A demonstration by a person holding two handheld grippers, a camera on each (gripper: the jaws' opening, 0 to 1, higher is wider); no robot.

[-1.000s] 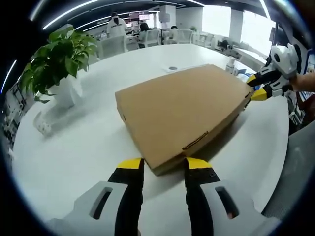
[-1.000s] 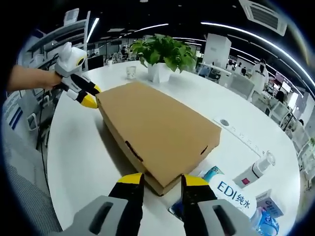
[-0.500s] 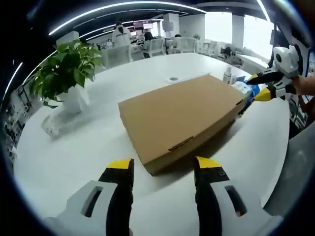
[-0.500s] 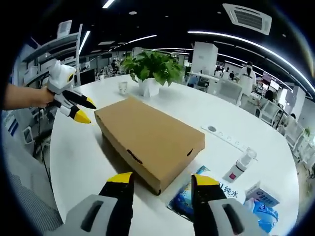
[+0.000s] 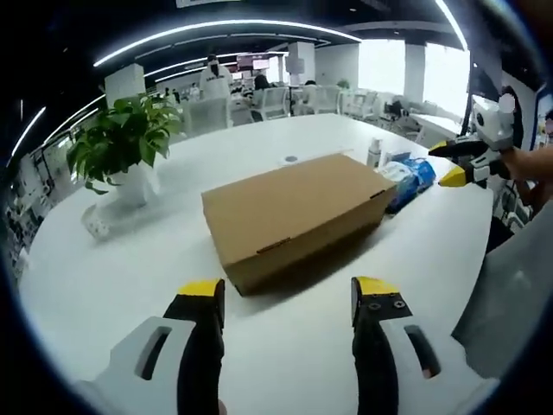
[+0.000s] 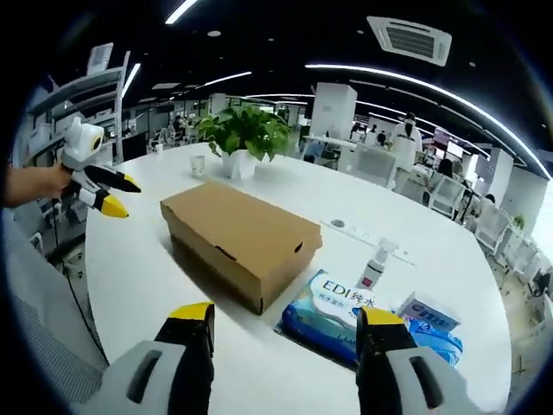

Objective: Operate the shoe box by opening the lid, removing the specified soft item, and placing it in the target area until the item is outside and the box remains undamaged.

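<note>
Nothing is done yet: the shoe box (image 5: 294, 216) sits lid-closed on the worktop (image 5: 112, 285), while the left tool (image 5: 289, 294) and the right tool (image 6: 288, 322) are both released and holding nothing.

The shoe box (image 5: 292, 214) is plain tan-brown cardboard with its lid closed, sitting on a glossy white table (image 5: 104, 285). Both the left gripper (image 5: 289, 298) and the right gripper (image 6: 285, 324) are light grey with black jaws capped in yellow at the 2 tips. A blue and white wipes pack (image 6: 333, 303) printed with "EDI", a white spray bottle (image 6: 374, 262) and a green plant (image 6: 242, 131) in a white pot add the other colours.
</note>
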